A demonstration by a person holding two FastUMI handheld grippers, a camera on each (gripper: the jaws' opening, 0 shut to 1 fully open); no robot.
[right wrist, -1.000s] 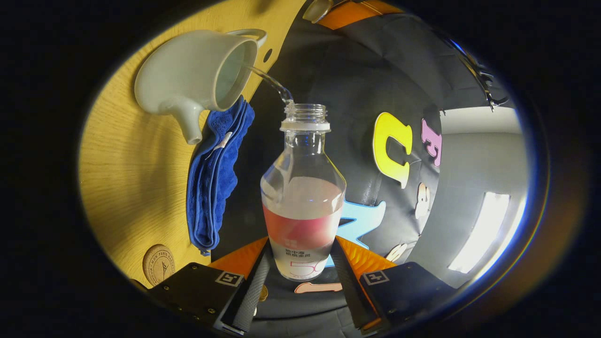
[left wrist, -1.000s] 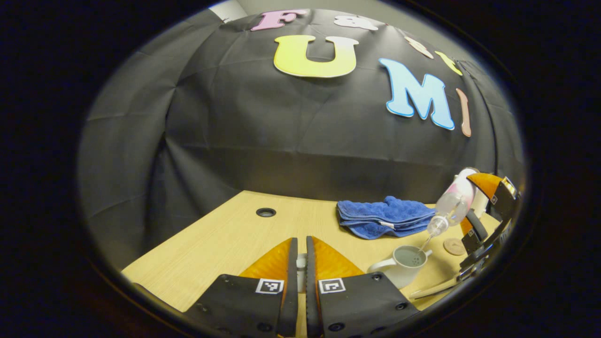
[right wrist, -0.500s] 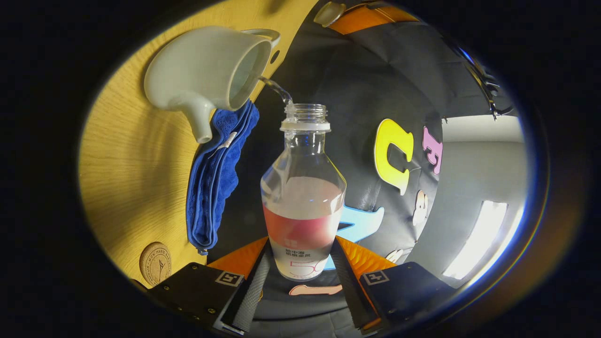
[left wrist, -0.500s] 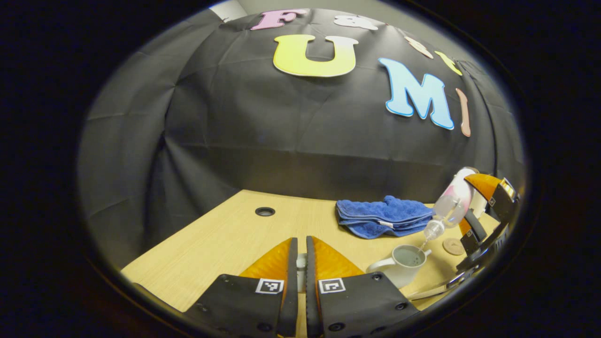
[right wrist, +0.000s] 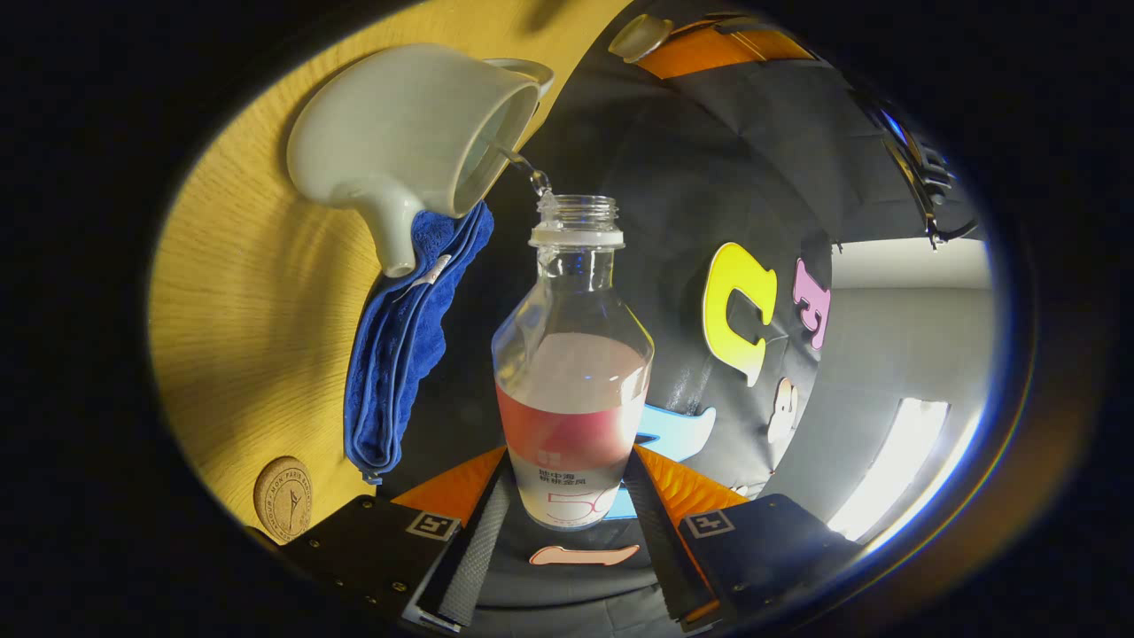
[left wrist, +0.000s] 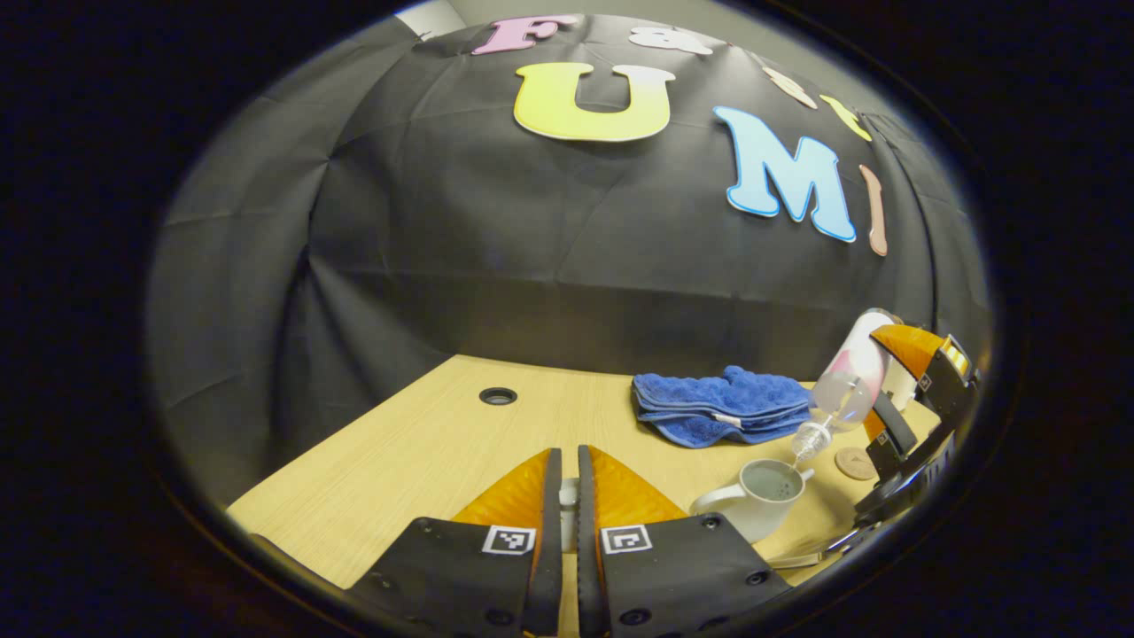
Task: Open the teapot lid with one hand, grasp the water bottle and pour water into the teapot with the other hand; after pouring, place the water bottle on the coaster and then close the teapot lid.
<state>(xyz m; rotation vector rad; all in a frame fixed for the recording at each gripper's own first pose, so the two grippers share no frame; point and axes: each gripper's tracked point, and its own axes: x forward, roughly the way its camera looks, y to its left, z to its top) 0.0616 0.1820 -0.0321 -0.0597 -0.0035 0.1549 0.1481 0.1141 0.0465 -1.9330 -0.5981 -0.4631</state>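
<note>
White lid [left wrist: 568, 493] (mostly claw-hidden)

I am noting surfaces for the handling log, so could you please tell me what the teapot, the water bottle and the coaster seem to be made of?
Teapot: probably glazed ceramic; pale, opaque, with a soft sheen.
Water bottle: clear plastic, most likely; see-through wall, threaded neck, printed label band.
Coaster: looks like cork; tan, matte, speckled, with a stamped mark.
</note>
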